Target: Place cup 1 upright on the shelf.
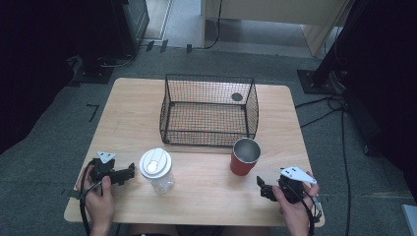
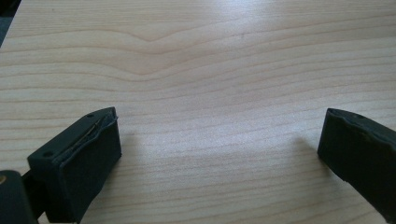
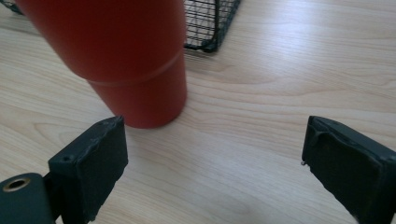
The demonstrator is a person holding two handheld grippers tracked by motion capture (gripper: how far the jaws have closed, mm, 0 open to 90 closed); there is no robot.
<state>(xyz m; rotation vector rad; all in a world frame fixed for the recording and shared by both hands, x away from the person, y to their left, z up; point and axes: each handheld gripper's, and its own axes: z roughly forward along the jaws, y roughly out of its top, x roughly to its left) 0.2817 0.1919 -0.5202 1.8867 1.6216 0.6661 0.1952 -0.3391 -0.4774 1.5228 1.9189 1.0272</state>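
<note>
Near the desk's [image 1: 206,196] front right, the red cup [image 1: 244,157] stands upright, just ahead-left of the right tongs [image 1: 261,187], held open and empty; the left tongs [image 1: 132,172], also open, are farther off.

High view looks down, forward on whole table [image 1: 206,196]. Gripper views sit low, close; red cup [image 3: 121,60] ahead of right jaws, also in high view [image 1: 244,157].

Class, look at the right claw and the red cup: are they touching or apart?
Apart. The high view shows bare table between the right claw and the red cup; the right gripper view shows the open jaws empty, the cup ahead of them.
</note>
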